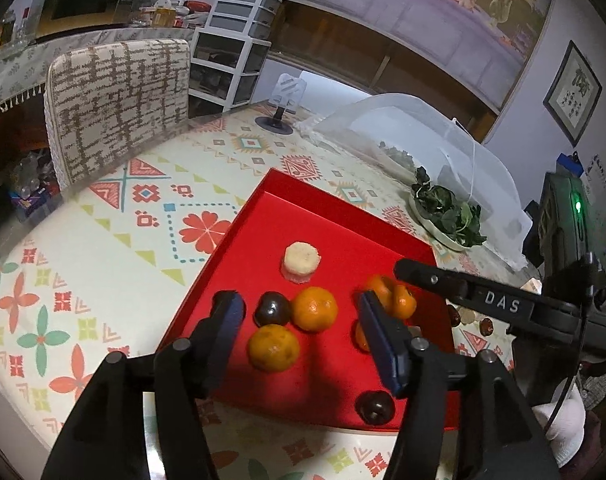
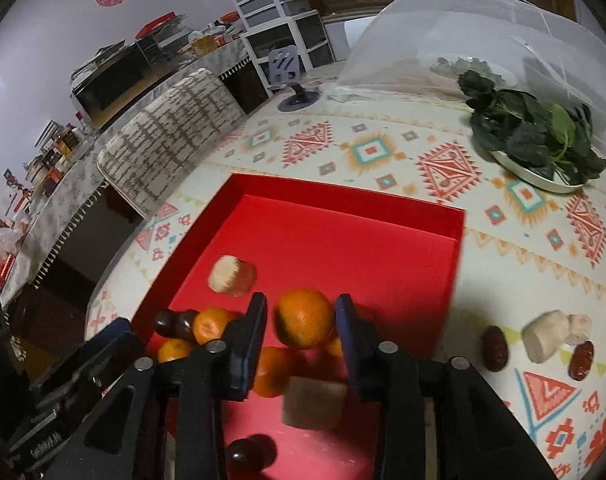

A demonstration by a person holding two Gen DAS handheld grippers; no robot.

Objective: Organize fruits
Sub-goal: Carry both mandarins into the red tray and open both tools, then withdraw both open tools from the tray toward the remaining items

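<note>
Patterned cream cloth covers the tabletop (image 1: 115, 240), and on it lies a shallow red cardboard tray (image 1: 343, 224) under both tools. Nearest, the left tool (image 1: 299, 316) stands open and empty above two round orange tangerines (image 1: 315, 308) and a dark chestnut (image 1: 272, 309), while the right tool (image 2: 303, 320) has its fingers spread either side of another orange tangerine (image 2: 303, 324) without clearly pressing it. Farther in, a pale banana slice (image 1: 302, 260) sits alone, with bare tray floor up to the far wall.

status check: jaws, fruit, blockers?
Left gripper open, empty. Right gripper open around tangerine. Red tray part filled; dates outside. No blockers.
</note>
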